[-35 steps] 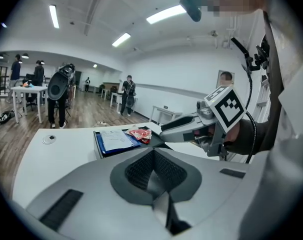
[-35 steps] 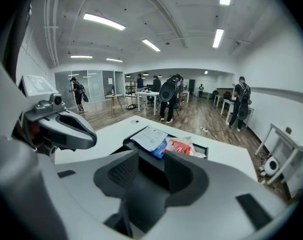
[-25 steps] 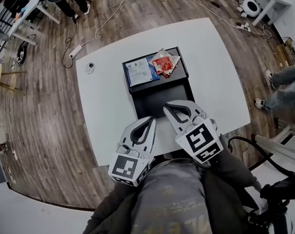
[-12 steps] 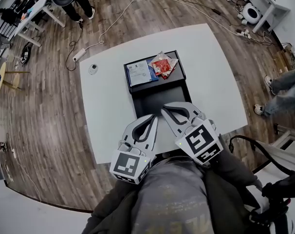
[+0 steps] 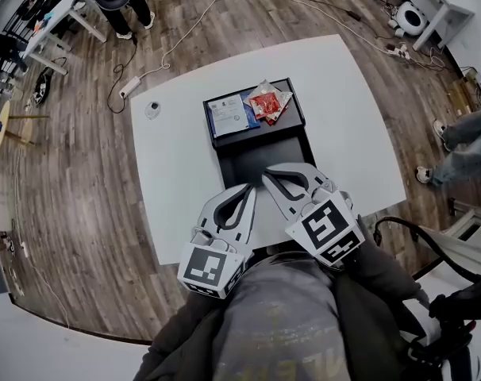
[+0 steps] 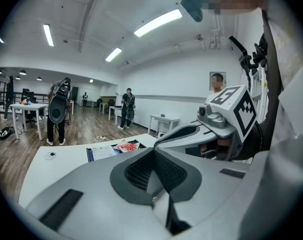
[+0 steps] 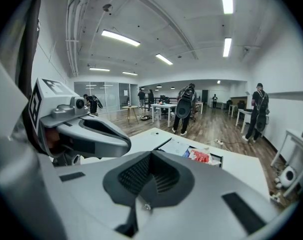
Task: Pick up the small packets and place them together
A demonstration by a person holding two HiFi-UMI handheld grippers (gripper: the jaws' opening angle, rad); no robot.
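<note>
Long ceiling lights [image 6: 158,23] are shining down and making the whole room bright. Some of them are glaring pure white. The white table [image 5: 177,173] is glowing evenly, while the wooden floor [image 5: 74,213] is looking darker. Every picture is bending round like a fishbowl, so straight edges are curving. In both gripper views the corners are going black, and the closest grey parts are looking blurry.

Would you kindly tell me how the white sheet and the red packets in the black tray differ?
The white sheet lies flat and rectangular; the red packets form a crumpled heap. The sheet is white with a blue edge; the packets are red with clear wrapping. In the head view the sheet sits left, the packets right. Both lie at the far end of the black tray.
</note>
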